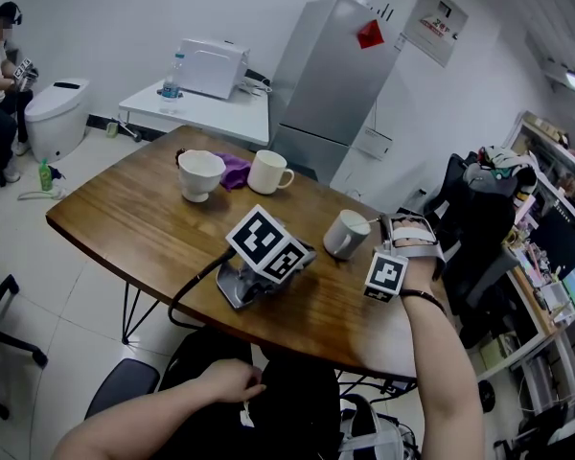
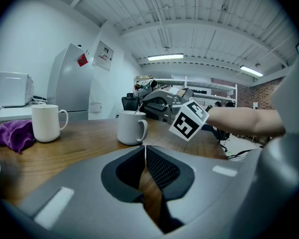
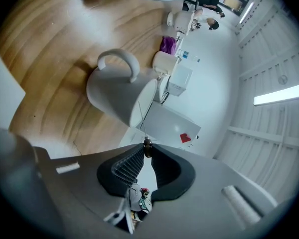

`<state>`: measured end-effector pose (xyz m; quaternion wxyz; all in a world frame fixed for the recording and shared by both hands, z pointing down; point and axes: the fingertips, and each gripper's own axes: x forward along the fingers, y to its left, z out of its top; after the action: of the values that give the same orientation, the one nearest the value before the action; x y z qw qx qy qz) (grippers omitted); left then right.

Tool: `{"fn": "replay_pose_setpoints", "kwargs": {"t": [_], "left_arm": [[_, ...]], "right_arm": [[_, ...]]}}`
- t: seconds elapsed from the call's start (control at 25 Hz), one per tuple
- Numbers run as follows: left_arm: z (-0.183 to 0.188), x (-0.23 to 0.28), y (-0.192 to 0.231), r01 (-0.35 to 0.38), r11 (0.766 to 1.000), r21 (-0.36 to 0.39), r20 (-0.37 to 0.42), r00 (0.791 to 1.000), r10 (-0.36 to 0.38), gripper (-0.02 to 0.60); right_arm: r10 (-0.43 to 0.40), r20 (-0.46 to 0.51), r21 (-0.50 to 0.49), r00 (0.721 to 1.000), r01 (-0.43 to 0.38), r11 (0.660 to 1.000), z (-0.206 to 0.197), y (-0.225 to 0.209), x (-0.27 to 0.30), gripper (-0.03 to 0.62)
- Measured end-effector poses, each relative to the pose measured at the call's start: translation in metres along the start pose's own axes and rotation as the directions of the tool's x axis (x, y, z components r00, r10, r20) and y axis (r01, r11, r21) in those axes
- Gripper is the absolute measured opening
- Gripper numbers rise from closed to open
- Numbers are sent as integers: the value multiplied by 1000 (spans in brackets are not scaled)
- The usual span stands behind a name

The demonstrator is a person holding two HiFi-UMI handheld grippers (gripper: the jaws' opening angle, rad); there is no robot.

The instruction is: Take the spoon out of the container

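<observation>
The right tool (image 3: pixel 147 149) is clamped on the very tip of the spoon (image 3: pixel 147 143), whose thin handle runs down into the white mug (image 3: pixel 114 101) on the counter (image 3: pixel 45 49); the bowl is hidden inside, so I can only guess how deep it sits. With so slim a pinch, the lift should go slowly, straight along the handle and clear of the rim, so the mug doesn't tip. The left tool (image 2: pixel 145 149) lies on the counter, jaws together on nothing.

Head view above; gripper views share mug (image 1: pixel 345 234).
</observation>
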<state>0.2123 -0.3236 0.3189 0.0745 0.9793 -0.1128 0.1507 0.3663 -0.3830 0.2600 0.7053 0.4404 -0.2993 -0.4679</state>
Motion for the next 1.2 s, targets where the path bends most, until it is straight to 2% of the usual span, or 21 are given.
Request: {"fn": "replay_pose_setpoints", "kwargs": {"t": [0.44, 0.8, 1.2], "left_arm": [[0, 1, -2, -1, 1000, -1, 1, 1000, 1, 12], [-1, 1, 0, 0, 1000, 0, 0, 1000, 0, 12], [-1, -1, 1, 0, 1000, 0, 0, 1000, 0, 12]], "right_arm": [[19, -38, 47, 999, -17, 999, -20, -10, -7, 46], [56, -64, 244, 996, -39, 969, -52, -10, -5, 46], [99, -109, 324, 989, -59, 944, -85, 9, -8, 46]]}}
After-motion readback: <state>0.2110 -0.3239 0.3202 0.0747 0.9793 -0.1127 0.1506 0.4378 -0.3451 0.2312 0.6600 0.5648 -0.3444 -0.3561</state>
